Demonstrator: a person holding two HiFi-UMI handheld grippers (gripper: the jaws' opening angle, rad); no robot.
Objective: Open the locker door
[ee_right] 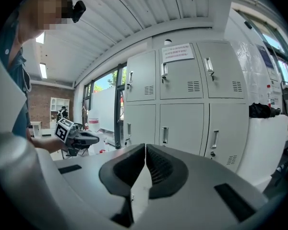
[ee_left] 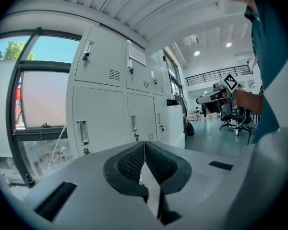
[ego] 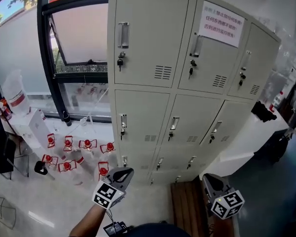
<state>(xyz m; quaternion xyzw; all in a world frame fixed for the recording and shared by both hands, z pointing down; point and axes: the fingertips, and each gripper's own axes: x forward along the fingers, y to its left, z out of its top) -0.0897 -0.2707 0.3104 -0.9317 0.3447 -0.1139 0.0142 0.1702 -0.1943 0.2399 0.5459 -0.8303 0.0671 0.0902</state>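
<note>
A cream metal locker bank stands ahead with all its doors closed, each with a vertical handle and a key lock below it. A white notice is stuck on the top middle door. My left gripper is held low in front of the bottom left lockers, shut and empty, apart from the doors. My right gripper is low at the right, also shut and empty. In the left gripper view the closed jaws point at the lockers. The right gripper view shows its own shut jaws facing the doors.
White bottles with red caps lie on the floor under the window at the left. A brown wooden bench stands by the locker base. A black object rests on a white counter at the right. Office chairs stand farther back.
</note>
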